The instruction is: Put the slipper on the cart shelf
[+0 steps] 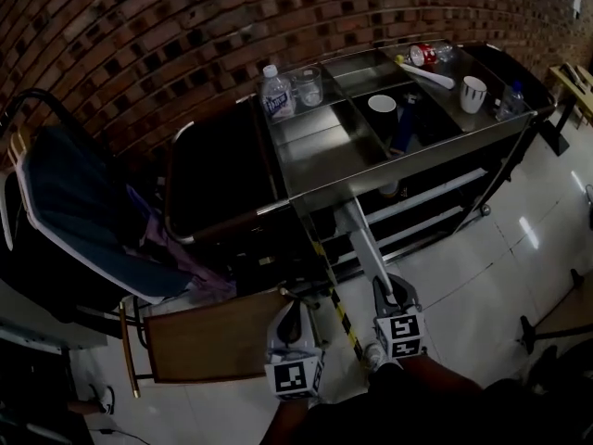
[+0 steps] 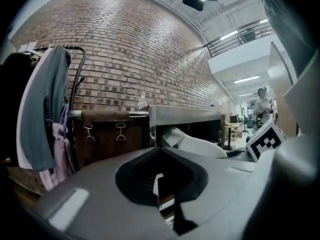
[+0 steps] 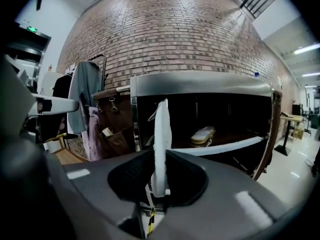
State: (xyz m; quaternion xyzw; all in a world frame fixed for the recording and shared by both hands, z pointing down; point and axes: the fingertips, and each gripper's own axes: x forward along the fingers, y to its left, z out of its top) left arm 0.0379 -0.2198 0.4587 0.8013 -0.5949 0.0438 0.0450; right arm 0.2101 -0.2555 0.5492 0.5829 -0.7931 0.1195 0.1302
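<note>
A white slipper [image 1: 363, 244] is held by one end in my right gripper [image 1: 387, 293], which is shut on it. The slipper reaches toward the front of the steel cart [image 1: 371, 172]. In the right gripper view the slipper [image 3: 161, 134] stands edge-on between the jaws of the right gripper [image 3: 160, 159]. Beyond it, a second pale slipper [image 3: 202, 135] lies on the cart's lower shelf [image 3: 230, 145]. My left gripper [image 1: 295, 323] hangs beside the right one, shut and holding nothing. From the left gripper [image 2: 159, 153] the held slipper [image 2: 200, 145] shows ahead to the right.
The cart top carries a water bottle [image 1: 276, 93], jars and a cup [image 1: 473, 93]. A brown bag [image 1: 222, 179] hangs on the cart's left end. A wooden chair [image 1: 218, 339] and a rack with a grey jacket [image 1: 83, 221] stand to the left. Striped tape [image 1: 345, 318] marks the floor.
</note>
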